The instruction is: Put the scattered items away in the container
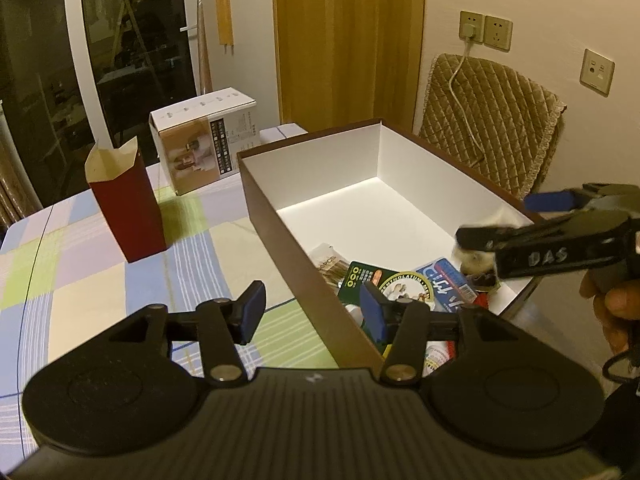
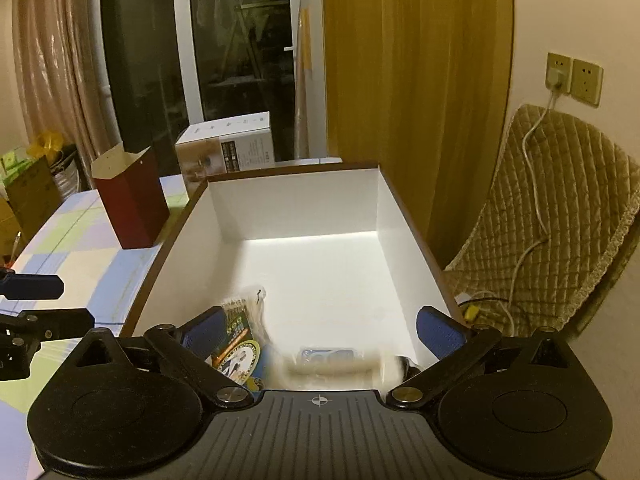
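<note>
The container is a brown box with a white inside (image 1: pixel 256 200), also in the right wrist view (image 2: pixel 296 204). Several items lie at its near end: a green round-label packet (image 1: pixel 404 286), a blue card (image 1: pixel 448 284), a packet of sticks (image 1: pixel 332 264). My left gripper (image 1: pixel 312 312) is open and empty, straddling the box's left wall. My right gripper (image 2: pixel 320 330) is open above the box's near end; a blurred white and dark object (image 2: pixel 352 364) shows below it, also in the left wrist view (image 1: pixel 478 266). The right gripper shows in the left wrist view (image 1: pixel 504 220).
A dark red paper carton (image 1: pixel 124 208) stands on the checked tablecloth (image 1: pixel 80 280) left of the box. A white product box (image 1: pixel 204 140) stands behind it. A chair with a quilted cover (image 1: pixel 492 120) and a cable stands to the right.
</note>
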Demonstrator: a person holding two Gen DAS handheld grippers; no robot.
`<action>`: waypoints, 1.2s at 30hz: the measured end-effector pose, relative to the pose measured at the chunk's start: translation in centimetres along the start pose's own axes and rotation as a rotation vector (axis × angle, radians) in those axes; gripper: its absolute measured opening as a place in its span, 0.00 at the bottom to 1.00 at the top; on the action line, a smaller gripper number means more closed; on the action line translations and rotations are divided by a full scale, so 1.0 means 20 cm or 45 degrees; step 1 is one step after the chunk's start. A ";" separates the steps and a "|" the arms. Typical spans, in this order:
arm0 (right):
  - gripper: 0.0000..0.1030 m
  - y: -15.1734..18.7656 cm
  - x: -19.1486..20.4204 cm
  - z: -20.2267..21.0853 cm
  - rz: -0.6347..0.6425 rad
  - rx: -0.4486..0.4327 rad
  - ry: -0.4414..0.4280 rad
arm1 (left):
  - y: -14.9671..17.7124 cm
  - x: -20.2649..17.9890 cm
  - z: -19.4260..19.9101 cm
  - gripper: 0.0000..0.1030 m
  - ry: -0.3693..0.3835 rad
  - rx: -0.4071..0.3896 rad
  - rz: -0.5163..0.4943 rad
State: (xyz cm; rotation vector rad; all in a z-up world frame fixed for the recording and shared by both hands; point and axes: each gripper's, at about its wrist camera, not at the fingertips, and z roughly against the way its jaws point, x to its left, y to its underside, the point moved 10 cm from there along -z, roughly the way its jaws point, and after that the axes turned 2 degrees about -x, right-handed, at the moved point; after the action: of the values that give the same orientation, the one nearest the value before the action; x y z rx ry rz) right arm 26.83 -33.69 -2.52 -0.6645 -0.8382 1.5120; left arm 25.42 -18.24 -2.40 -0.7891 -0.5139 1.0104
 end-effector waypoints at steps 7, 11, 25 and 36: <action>1.00 0.01 -0.04 0.07 -0.031 0.007 0.018 | 0.04 0.02 0.04 0.53 -0.006 0.002 0.026; 1.00 0.01 -0.06 0.15 -0.059 -0.002 0.035 | 0.06 0.02 0.08 0.64 -0.016 -0.004 0.047; 1.00 0.08 0.04 0.38 -0.075 0.034 0.048 | 0.13 -0.05 0.32 0.96 -0.035 -0.038 0.121; 1.00 0.17 0.09 0.50 -0.088 0.079 0.053 | 0.20 -0.08 0.47 0.99 -0.069 -0.027 0.162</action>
State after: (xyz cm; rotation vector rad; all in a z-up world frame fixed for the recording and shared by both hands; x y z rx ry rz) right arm 16.48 -33.32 0.55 -0.6132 -0.7720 1.4513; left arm 15.96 -15.28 0.33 -0.8229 -0.5262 1.1481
